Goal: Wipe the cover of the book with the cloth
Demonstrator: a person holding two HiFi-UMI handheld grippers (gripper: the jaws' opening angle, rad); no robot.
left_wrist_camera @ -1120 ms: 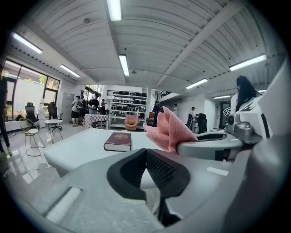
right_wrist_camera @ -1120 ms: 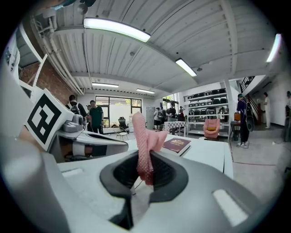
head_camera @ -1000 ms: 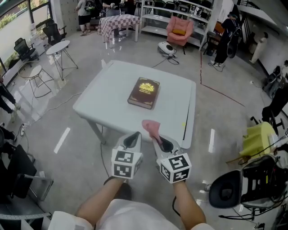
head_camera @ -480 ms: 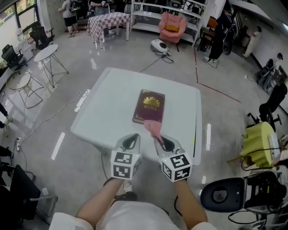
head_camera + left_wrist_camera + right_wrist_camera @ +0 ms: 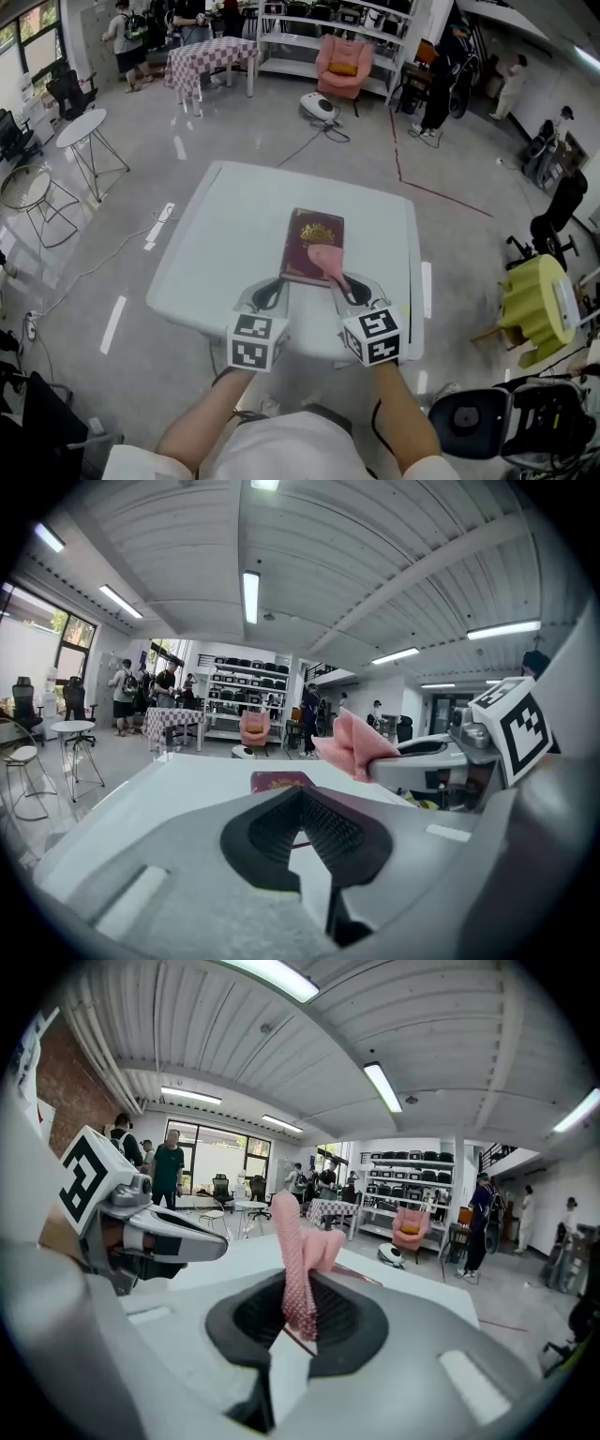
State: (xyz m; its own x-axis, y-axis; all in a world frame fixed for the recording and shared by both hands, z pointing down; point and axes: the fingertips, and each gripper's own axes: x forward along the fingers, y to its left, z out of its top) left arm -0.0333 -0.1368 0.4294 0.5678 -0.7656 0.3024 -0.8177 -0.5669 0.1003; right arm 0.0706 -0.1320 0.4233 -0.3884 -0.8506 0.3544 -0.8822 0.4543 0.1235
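book (image 5: 307,239): maroon, flat at frame centre on white surface (image 5: 225,234)
cloth (image 5: 326,260): pink; above the book's near right part
right tongs (image 5: 345,286): pinched on the cloth
left tongs (image 5: 270,298): closed, empty; lower centre

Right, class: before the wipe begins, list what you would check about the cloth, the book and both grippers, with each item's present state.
1. Cloth clamped in right gripper: ok, jaws shut on it.
2. Book flat on table, cover up: ok.
3. Cloth over the book: ok in the head view.
4. Cloth touching the cover: cannot tell.
5. Left gripper empty, jaws together: ok.
6. Book steadied: not ok, nothing holds it.
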